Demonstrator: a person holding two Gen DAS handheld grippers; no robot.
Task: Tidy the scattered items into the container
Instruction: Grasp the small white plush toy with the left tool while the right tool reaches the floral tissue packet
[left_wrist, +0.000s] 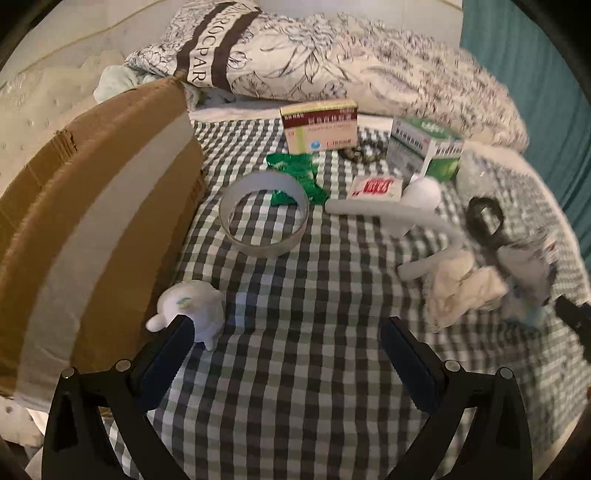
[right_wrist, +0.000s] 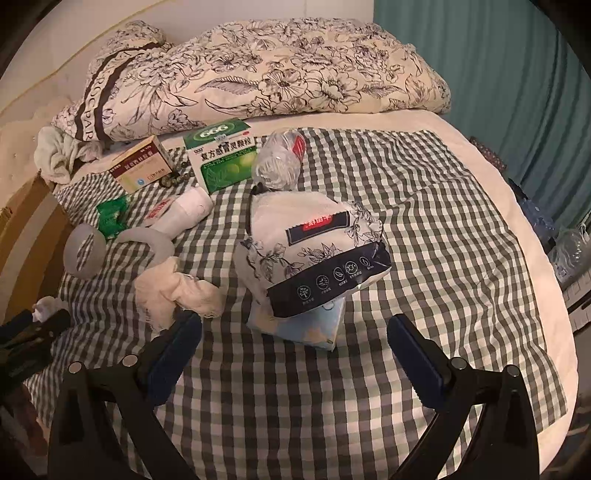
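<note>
Left of the wide-spread, empty left gripper (left_wrist: 288, 332) stands the cardboard box (left_wrist: 92, 206); its inside is hidden. A white toy (left_wrist: 192, 306) touches its left finger, a tape ring (left_wrist: 264, 214) lies ahead, and medicine boxes (left_wrist: 319, 125) sit beyond. The right gripper (right_wrist: 295, 328), also spread and empty, faces a printed pouch (right_wrist: 314, 251). Nearly everything seems still scattered.
</note>
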